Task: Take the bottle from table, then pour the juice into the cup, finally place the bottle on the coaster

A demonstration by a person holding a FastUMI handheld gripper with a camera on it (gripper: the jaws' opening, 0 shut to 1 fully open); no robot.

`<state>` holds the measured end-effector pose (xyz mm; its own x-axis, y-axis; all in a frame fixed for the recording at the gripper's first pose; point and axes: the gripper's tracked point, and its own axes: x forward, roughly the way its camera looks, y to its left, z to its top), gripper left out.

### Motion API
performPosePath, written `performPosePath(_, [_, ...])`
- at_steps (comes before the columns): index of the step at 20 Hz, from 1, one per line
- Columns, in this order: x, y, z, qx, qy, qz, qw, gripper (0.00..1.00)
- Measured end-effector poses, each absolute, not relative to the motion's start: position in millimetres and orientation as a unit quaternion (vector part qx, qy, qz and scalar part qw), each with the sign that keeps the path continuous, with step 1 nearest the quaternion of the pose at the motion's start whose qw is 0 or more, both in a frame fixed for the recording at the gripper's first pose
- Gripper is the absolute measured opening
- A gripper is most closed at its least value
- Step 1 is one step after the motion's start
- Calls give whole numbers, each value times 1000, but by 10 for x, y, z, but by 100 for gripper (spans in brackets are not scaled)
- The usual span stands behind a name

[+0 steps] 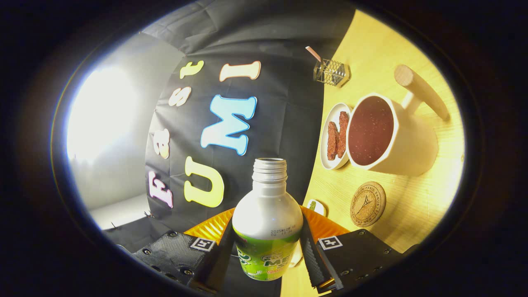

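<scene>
We see the bottle point(267, 214), smooth silver metal with a ribbed, uncapped neck and a green label, clamped between the two black textured fingers point(312, 253), both pressing its sides. The view is rolled, so the wooden tabletop point(412, 202) rises on the right. There, just beyond the fingers, lies the round cork coaster point(368, 203); farther off stands the pale cup point(392, 134) with a wooden peg handle, holding what looks like dark red liquid. Beside it sits a small white dish point(336, 136) of reddish strips, and farthest a faceted glass point(331, 72).
</scene>
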<state>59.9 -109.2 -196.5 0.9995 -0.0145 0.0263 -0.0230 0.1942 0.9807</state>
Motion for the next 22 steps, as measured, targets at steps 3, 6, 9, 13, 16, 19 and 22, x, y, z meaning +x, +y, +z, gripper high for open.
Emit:
performPosePath(3, [587,-1127,-1969,654,-18,-3,756,76])
performPosePath(6, [599,-1156,-1966,675,-23,-10,737,76])
performPosePath(9, [584,-1183,-1970,697,-31,-12,716,75])
performPosePath(13, [576,-1205,-1969,711,-35,-14,702,75])
performPosePath(16, [553,-1236,-1978,726,-39,-16,686,75])
performPosePath(19, [573,-1220,-1965,735,-40,-15,677,75])
performPosePath(22, [565,-1233,-1953,753,-51,-12,656,75])
